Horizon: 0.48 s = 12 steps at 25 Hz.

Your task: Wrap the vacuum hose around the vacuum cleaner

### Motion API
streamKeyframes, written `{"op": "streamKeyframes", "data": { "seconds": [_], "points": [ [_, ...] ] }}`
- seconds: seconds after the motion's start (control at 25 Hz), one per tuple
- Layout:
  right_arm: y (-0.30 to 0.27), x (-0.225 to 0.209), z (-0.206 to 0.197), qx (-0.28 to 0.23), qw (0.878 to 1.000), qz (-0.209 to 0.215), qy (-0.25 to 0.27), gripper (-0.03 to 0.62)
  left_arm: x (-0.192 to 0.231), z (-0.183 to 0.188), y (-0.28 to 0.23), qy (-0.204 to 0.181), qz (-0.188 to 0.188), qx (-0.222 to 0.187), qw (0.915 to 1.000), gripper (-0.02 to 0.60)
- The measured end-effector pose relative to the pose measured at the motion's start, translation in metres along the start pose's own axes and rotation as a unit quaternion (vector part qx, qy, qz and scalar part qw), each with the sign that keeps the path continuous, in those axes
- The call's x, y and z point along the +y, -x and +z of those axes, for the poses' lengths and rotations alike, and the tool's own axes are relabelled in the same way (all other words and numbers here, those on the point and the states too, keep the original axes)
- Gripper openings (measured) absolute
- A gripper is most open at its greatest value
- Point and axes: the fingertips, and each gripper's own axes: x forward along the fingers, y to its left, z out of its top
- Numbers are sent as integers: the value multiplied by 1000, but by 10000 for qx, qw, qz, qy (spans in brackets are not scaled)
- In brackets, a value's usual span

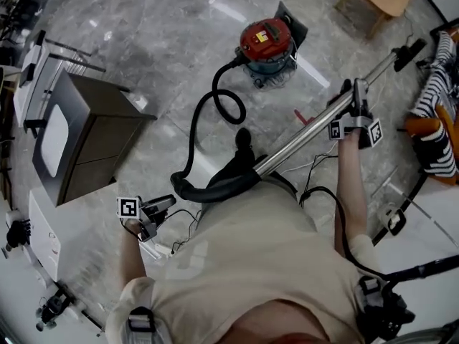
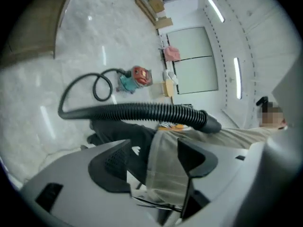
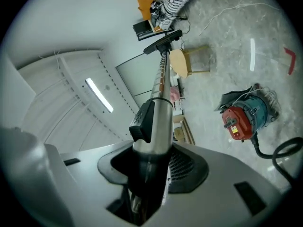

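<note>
Your right claw (image 3: pixel 150 167) clamps the metal wand (image 3: pixel 160 103), holding it up so the hose (image 2: pixel 142 111) trails just ahead of your left claw (image 2: pixel 158 162), which gapes empty, likely ready to gather it. The vacuum cleaner (image 1: pixel 267 43) sits well beyond both claws.

Colours around the vacuum
A red-and-teal vacuum cleaner (image 1: pixel 267 43), black ribbed hose (image 2: pixel 142 111), silver wand (image 1: pixel 301 136) and grey-veined marble floor (image 1: pixel 165 20) are shown.
</note>
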Motion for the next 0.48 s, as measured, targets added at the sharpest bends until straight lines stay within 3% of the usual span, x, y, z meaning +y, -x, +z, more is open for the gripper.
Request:
{"op": "streamKeyframes", "data": {
  "seconds": [0.04,0.08,0.16,0.24,0.32,0.4,0.44,0.48],
  "points": [
    [-9,-2,-3,115,9999,-71,95,175,8,21,10,-405,440,-274,9978,314],
    [-18,-5,-9,234,9994,-146,184,173,9,49,17,-1051,898,-525,9890,314],
    [-35,-9,-25,492,9977,-277,372,175,-22,99,9,-2376,1316,-786,9592,314],
    [-52,-9,-36,682,9954,-331,577,175,-91,127,-38,-3700,996,-493,9223,314],
    [-75,-5,-44,798,9936,-300,738,175,-161,139,-101,-4876,358,11,8723,314],
    [-99,0,-55,945,9912,-230,903,175,-214,143,-156,-5598,-253,429,8271,314],
    [-110,2,-61,1030,9896,-189,989,176,-235,145,-176,-5769,-542,600,8128,314],
    [-122,5,-67,1116,9878,-151,1080,176,-252,148,-192,-5846,-811,732,8040,314]
  ]
}}
